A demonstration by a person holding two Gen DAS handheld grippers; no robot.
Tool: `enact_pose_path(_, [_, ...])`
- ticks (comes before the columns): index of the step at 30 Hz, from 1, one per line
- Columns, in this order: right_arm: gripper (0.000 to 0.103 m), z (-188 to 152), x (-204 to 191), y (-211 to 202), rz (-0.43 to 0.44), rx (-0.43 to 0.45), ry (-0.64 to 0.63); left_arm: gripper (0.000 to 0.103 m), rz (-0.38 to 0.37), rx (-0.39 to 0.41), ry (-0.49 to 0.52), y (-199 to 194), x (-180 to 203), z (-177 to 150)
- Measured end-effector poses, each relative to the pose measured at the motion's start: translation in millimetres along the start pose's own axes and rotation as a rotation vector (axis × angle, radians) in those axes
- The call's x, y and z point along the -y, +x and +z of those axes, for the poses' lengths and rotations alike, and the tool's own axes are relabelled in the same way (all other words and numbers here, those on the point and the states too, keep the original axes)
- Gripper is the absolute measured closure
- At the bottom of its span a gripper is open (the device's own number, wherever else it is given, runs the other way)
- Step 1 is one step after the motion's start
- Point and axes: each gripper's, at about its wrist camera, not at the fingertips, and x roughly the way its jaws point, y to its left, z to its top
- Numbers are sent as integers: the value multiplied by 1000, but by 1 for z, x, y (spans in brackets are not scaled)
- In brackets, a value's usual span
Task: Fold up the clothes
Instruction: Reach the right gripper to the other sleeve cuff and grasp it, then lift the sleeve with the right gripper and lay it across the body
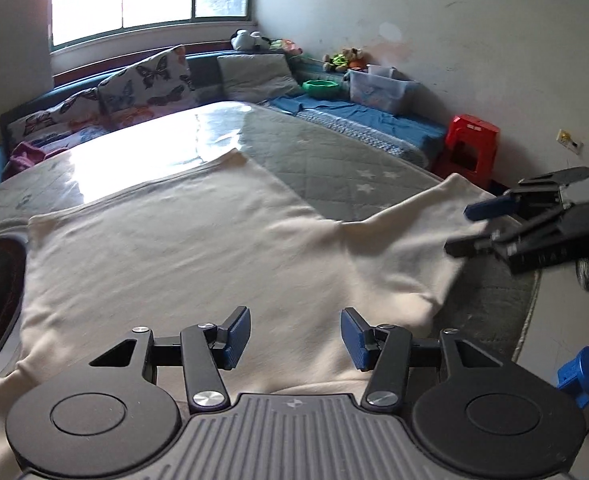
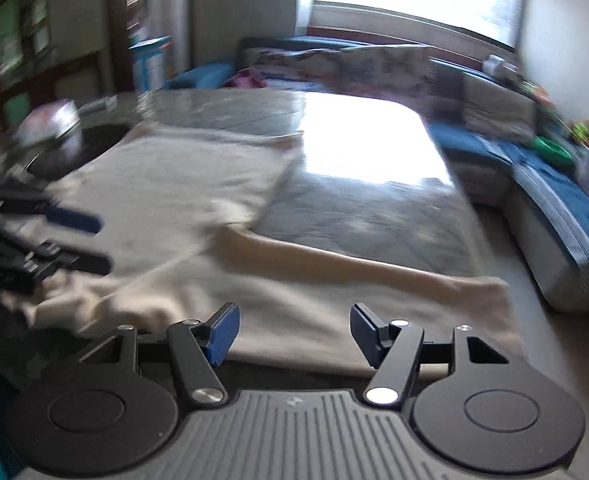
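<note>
A bright room with a window behind a round tabletop (image 1: 314, 152) under a grey quilted star-print cover.

A cream cotton garment (image 1: 174, 248) lies spread flat across the near half of that cover, one sleeve reaching out toward the right edge, a long fold running across it in the right wrist view. Both pairs of tongs hang above the cloth, apart from each other. The left tongs (image 1: 295, 338) stand spread with nothing between the blue pads. The right tongs (image 2: 293, 334) are spread too, likewise pinching nothing. A red plastic stool (image 1: 470, 148) sits by the wall.
</note>
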Motion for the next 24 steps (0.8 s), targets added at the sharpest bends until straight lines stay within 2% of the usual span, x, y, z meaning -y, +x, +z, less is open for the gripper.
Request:
enact_pose_path(8, [47, -24, 72, -14, -212, 24, 292, 49, -33, -11, 29, 7, 18, -2])
enact_pose_path(12, [50, -30, 92, -11, -227, 31, 364, 49, -31, -17, 39, 10, 22, -2])
enact_pose_path(16, [56, -31, 101, -2, -227, 24, 384, 49, -24, -20, 39, 12, 22, -1])
enact_pose_path(17, [62, -32, 103, 1, -225, 19, 391, 49, -24, -21, 40, 12, 22, -1])
enact_pose_path(19, [66, -32, 101, 4, -235, 21, 385, 49, -24, -21, 41, 12, 22, 0])
enact_pose_path(23, [93, -30, 101, 4, -247, 34, 385, 49, -22, -23, 44, 13, 23, 1])
enact_pose_path(24, [95, -29, 102, 3, -248, 44, 386, 49, -22, -23, 45, 13, 23, 1])
